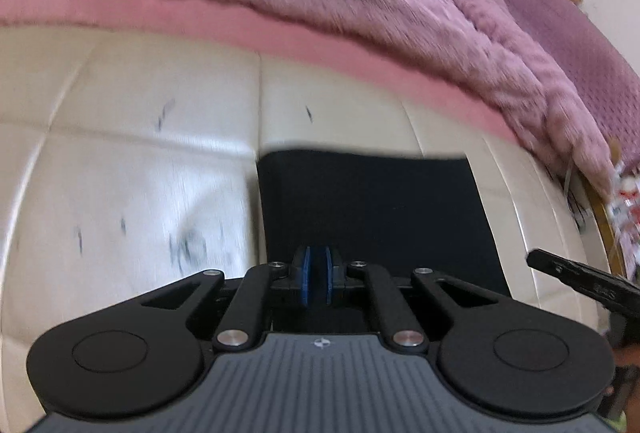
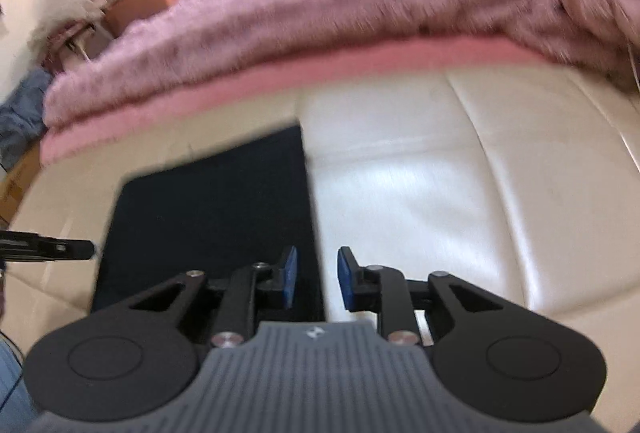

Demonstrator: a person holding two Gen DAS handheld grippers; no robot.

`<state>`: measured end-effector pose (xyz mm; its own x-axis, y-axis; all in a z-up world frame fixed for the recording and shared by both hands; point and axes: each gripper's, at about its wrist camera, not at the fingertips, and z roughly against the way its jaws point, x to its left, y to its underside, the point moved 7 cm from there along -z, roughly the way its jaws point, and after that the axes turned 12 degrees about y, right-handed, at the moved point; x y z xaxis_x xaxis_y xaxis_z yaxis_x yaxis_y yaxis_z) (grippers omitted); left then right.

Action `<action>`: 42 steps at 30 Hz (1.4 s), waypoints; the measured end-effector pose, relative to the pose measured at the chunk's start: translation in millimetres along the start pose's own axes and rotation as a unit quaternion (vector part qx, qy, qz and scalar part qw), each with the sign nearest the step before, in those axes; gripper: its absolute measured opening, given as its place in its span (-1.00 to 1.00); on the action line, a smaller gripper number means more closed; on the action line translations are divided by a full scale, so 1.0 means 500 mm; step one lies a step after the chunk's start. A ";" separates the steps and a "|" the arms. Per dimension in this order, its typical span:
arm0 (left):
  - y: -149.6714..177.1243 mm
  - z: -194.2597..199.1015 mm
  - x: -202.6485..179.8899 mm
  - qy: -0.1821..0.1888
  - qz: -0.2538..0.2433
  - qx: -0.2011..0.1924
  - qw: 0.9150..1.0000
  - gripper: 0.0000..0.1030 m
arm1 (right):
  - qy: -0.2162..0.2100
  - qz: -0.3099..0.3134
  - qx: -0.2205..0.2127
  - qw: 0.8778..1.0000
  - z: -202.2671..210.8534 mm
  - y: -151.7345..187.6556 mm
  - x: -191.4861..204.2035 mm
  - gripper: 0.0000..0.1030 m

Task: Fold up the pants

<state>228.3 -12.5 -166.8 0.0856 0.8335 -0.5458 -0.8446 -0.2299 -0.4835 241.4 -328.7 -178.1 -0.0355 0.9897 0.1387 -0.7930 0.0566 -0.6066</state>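
My right gripper (image 2: 317,279): jaws apart, straddling right edge of folded dark pants (image 2: 208,209). Pants flat on cream bench (image 2: 460,173). Pink blanket (image 2: 340,1) beyond.

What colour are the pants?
Plain black or very dark navy pants; clearest in the left wrist view.

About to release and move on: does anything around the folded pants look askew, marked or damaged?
The pants lie as a flat, squared dark rectangle, nothing askew. The only oddity is dark scuff marks on the cream cushion left of them. Both views are blurred, so fine creases cannot be judged.
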 end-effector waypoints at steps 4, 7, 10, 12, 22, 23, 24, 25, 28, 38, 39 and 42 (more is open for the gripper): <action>-0.048 -0.035 0.012 -0.008 0.007 -0.023 1.000 -0.86 | -0.012 0.041 -0.028 0.999 -0.029 -0.062 0.045 -0.63; -0.063 -0.066 0.031 -0.024 0.015 -0.020 0.999 -0.86 | -0.013 0.056 -0.033 0.998 -0.068 -0.096 0.071 -0.63; -0.068 -0.092 0.048 -0.036 0.023 -0.014 0.999 -0.89 | -0.011 0.048 -0.022 0.999 -0.120 -0.111 0.072 -0.63; -0.062 -0.103 0.061 -0.040 0.023 -0.006 0.999 -0.89 | -0.003 0.044 -0.004 0.999 -0.156 -0.107 0.065 -0.64; -0.078 -0.099 0.066 -0.033 0.038 -0.014 0.999 -0.88 | -0.014 -0.004 0.026 1.000 -0.218 -0.087 0.044 -0.51; -0.081 -0.087 0.059 -0.026 0.040 -0.025 0.999 -0.77 | -0.014 -0.005 0.023 1.000 -0.210 -0.091 0.043 -0.43; -0.079 -0.070 0.053 -0.021 0.038 -0.031 0.999 -0.63 | -0.015 -0.008 0.018 1.000 -0.199 -0.093 0.039 -0.43; -0.076 -0.054 0.047 -0.017 0.034 -0.036 0.999 -0.34 | -0.015 -0.013 0.015 1.000 -0.186 -0.092 0.034 -0.38; -0.055 -0.022 0.045 -0.011 0.034 -0.041 0.999 -0.22 | -0.043 -0.057 0.024 0.997 -0.151 -0.076 0.010 0.04; 0.064 -0.001 0.069 0.015 0.095 -0.025 0.995 0.03 | -0.103 -0.185 0.068 0.975 -0.113 0.024 -0.049 0.17; 0.069 -0.004 0.069 0.017 0.095 -0.024 0.995 0.06 | -0.104 -0.191 0.073 0.973 -0.115 0.030 -0.050 0.17; 0.078 -0.012 0.076 0.021 0.101 -0.019 0.995 0.08 | -0.098 -0.187 0.084 0.974 -0.124 0.039 -0.042 0.18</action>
<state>201.8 7.0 -210.5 -0.0602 0.7469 -0.6622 -0.8268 -0.4090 -0.3861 264.4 -340.4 -241.2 0.1727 0.8587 0.4825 -0.8608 0.3696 -0.3497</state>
